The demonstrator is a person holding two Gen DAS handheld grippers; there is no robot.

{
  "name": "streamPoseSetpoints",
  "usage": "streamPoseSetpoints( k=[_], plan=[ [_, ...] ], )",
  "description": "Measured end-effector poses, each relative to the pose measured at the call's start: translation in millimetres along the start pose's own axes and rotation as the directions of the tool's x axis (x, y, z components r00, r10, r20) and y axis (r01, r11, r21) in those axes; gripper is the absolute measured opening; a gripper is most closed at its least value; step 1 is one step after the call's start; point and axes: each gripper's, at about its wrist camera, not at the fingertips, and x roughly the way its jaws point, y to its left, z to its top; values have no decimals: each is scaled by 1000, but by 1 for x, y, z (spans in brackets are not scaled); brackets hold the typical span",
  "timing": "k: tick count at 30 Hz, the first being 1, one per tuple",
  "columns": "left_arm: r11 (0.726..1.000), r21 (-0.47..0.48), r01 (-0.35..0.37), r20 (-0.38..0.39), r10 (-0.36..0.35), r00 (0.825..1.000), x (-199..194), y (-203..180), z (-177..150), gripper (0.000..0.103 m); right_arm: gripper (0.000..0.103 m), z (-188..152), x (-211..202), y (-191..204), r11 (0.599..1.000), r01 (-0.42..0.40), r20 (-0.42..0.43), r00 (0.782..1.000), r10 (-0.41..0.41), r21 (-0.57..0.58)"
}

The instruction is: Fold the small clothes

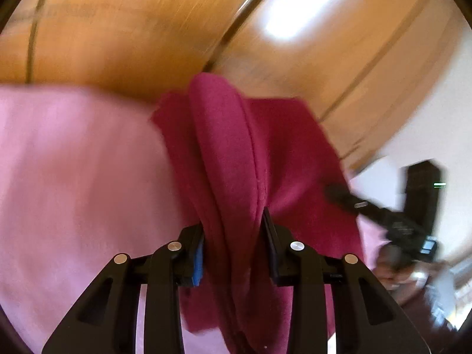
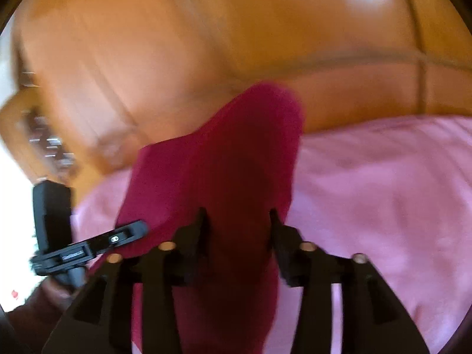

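Observation:
A dark red fleece garment hangs bunched between both grippers, lifted above a pink bed cover. My left gripper is shut on a thick fold of the garment with a stitched seam. My right gripper is shut on another part of the same garment. The right gripper also shows at the right of the left wrist view. The left gripper shows at the lower left of the right wrist view. Both views are motion-blurred.
The pink cover spreads under the garment. A glossy wooden headboard or wardrobe stands behind it, also in the right wrist view. A white wall lies at the right.

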Motion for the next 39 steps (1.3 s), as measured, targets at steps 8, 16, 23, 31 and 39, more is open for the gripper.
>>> streamPoseSetpoints(
  k=[8, 16, 23, 31, 39],
  plan=[
    [993, -4, -116, -32, 116, 993, 37, 8, -16, 62, 69, -43, 38, -59, 982, 49, -53, 998, -40, 182],
    [957, -10, -288, 77, 288, 954, 21, -21, -5, 74, 88, -41, -1, -20, 980, 181, 5, 983, -182, 88],
    [912, -3, -409, 166, 404, 899, -23, -40, -40, 81, 100, -76, -22, 18, 970, 236, 19, 971, -237, 61],
    [872, 34, -488, 262, 464, 846, -72, -49, -81, 91, 101, -113, -35, 68, 958, 287, 53, 957, -286, -6],
    [844, 27, -536, 286, 507, 813, -99, -56, -113, 99, 101, -135, -56, 104, 931, 356, 161, 926, -341, -75]
  ],
)
